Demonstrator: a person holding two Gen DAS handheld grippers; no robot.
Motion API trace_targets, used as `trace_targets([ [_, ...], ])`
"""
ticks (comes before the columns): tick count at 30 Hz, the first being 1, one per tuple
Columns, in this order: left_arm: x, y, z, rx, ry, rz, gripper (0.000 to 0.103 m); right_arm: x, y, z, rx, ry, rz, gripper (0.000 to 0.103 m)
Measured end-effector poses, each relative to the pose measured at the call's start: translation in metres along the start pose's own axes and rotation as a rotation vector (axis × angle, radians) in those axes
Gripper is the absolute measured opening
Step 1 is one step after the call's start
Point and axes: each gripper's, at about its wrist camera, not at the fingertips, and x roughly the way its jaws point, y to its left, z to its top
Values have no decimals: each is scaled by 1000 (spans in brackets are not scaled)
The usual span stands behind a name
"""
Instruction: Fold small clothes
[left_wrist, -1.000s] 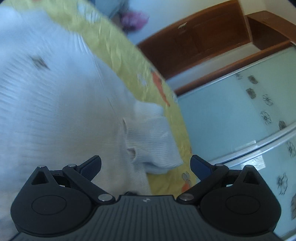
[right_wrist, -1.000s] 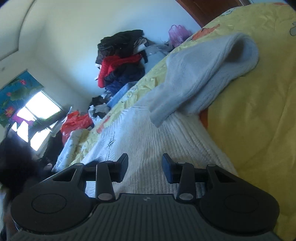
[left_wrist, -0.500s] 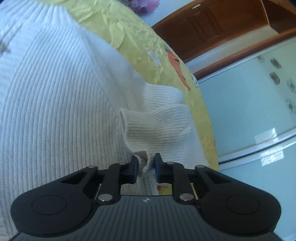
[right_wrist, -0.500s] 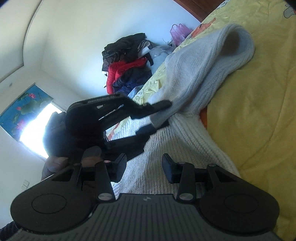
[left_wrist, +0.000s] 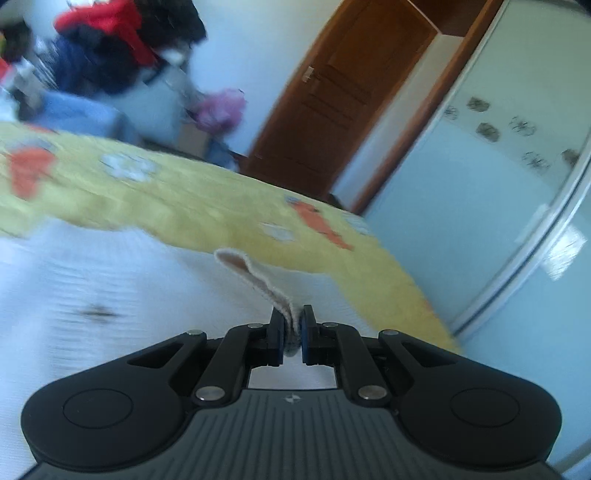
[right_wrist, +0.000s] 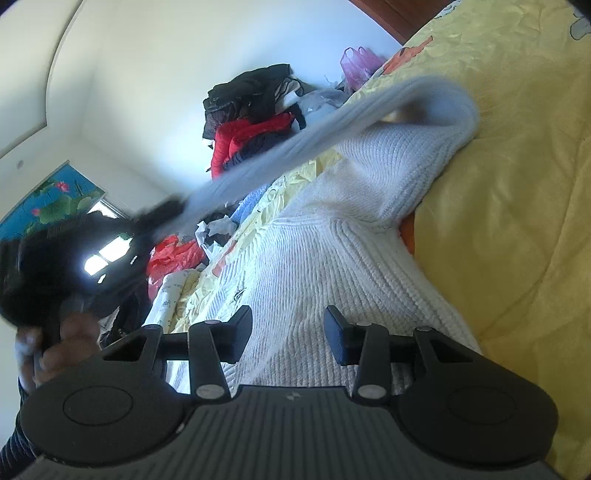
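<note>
- Yellow bedspread (right_wrist: 517, 206) with orange and pale cartoon prints covers the bed; behind it stand a brown wooden door (left_wrist: 343, 99), a sliding wardrobe panel (left_wrist: 498, 192) with small flower marks, and one heap of dark and red clothes (right_wrist: 251, 122) against the white wall.
- One white ribbed sweater (right_wrist: 317, 258) lies spread flat on the bedspread.
- Compared with a second ago, when its jaws stood wide above the fabric, the left gripper (left_wrist: 293, 332) has just closed and now pinches the cuff of the sweater sleeve (left_wrist: 258, 284).
- From the right wrist view, that sleeve (right_wrist: 332, 129) now stretches off the bed in a blurred line toward the left gripper (right_wrist: 162, 212), where earlier it lay folded on the sweater.
- The right gripper (right_wrist: 288, 332) hovers low over the sweater body, jaws partly spread with nothing between them, as before.
- No readable writing shows anywhere; both views are motion-blurred in places.
</note>
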Motion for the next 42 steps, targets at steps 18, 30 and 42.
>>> trace_targets([
  [18,-78,149,-77,-236,0,279,8,4,28,17,-73,76,-83,60],
  [30,-82,162,-103,-297,-132,211,11,101,27,145,-261,142,-327,76],
  [42,-78,165,-104,-309,-131,192,11,115,23,146,-304,106,-246,16],
])
